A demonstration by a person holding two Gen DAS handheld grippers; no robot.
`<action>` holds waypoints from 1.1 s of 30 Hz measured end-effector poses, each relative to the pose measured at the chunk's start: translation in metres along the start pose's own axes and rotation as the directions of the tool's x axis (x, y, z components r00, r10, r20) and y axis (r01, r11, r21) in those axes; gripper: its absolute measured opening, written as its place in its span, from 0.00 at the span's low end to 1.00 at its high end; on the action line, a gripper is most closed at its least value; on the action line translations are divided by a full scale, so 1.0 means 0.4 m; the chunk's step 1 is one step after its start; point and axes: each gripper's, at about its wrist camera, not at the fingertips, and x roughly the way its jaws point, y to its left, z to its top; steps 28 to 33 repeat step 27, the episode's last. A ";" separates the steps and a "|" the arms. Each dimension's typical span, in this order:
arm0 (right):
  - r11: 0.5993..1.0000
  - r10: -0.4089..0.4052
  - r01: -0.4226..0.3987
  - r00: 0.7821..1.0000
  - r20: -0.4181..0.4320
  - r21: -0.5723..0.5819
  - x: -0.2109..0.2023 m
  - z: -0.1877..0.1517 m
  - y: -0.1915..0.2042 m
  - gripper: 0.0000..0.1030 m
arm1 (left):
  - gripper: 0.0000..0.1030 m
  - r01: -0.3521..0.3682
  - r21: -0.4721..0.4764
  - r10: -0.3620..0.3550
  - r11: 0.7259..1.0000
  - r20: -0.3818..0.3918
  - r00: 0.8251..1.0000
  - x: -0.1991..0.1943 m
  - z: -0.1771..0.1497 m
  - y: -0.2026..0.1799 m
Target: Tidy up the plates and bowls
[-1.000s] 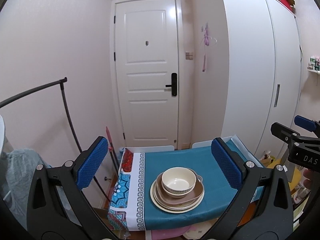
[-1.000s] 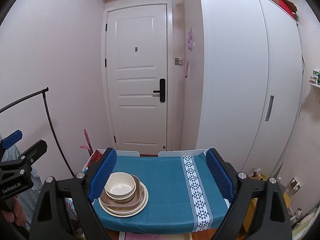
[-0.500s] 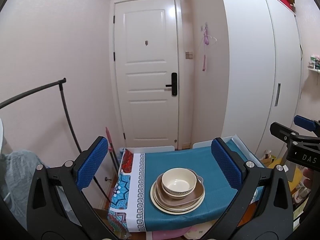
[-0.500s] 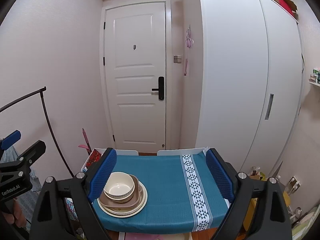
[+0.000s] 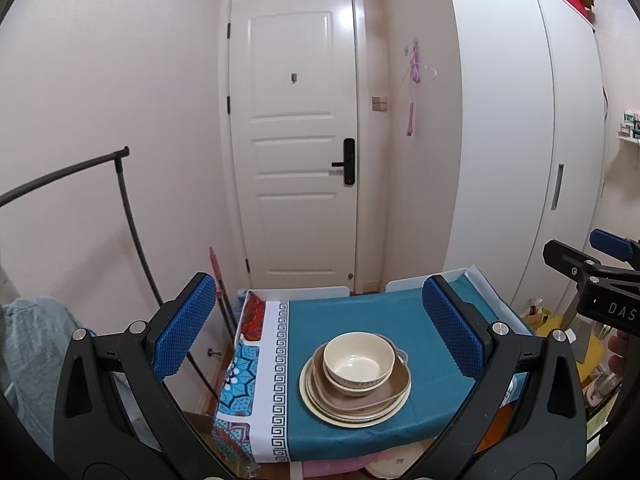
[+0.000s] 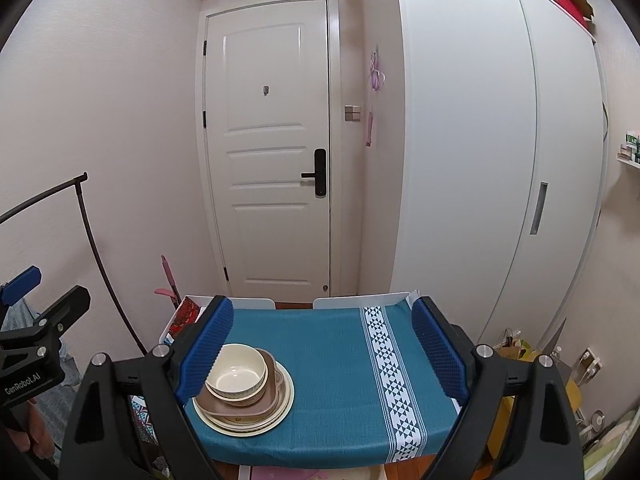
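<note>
A cream bowl (image 5: pixel 357 362) sits upright, mouth up, at the top of a stack: under it a brown dish with small side handles (image 5: pixel 394 386), and under that several cream plates (image 5: pixel 320 398) lying flat. The bowl and plates are round; only the brown dish has a long axis, which runs roughly from near left to far right in the left wrist view. The stack rests on the teal cloth of a small desk (image 5: pixel 352 312), toward the desk's near left part as the right wrist view shows it.

The left tool (image 5: pixel 320 326) hangs above the desk's near edge with its blue pads spread wide, the stack framed between them but untouched. The right tool (image 6: pixel 322 354) is likewise spread wide and empty; its left pad overlaps the stack's edge in the picture, and contact cannot be judged.

The left view alone shows the cloth's patterned end hanging over the desk's left side; the right view alone shows a white triangle band (image 6: pixel 390 376) across the cloth. Behind stand a white door (image 6: pixel 272 152) and a wardrobe (image 6: pixel 472 160).
</note>
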 end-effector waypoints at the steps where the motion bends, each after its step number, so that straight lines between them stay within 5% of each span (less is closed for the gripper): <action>1: 1.000 0.000 0.000 1.000 -0.001 0.001 0.002 0.002 0.001 0.86 | 1.00 -0.001 -0.001 0.001 1.000 0.001 1.000 0.001 -0.001 0.001; 33: 1.000 -0.003 0.004 1.000 -0.023 0.010 0.065 0.015 0.011 0.86 | 1.00 -0.039 0.019 0.038 0.999 0.047 0.998 0.048 0.008 0.012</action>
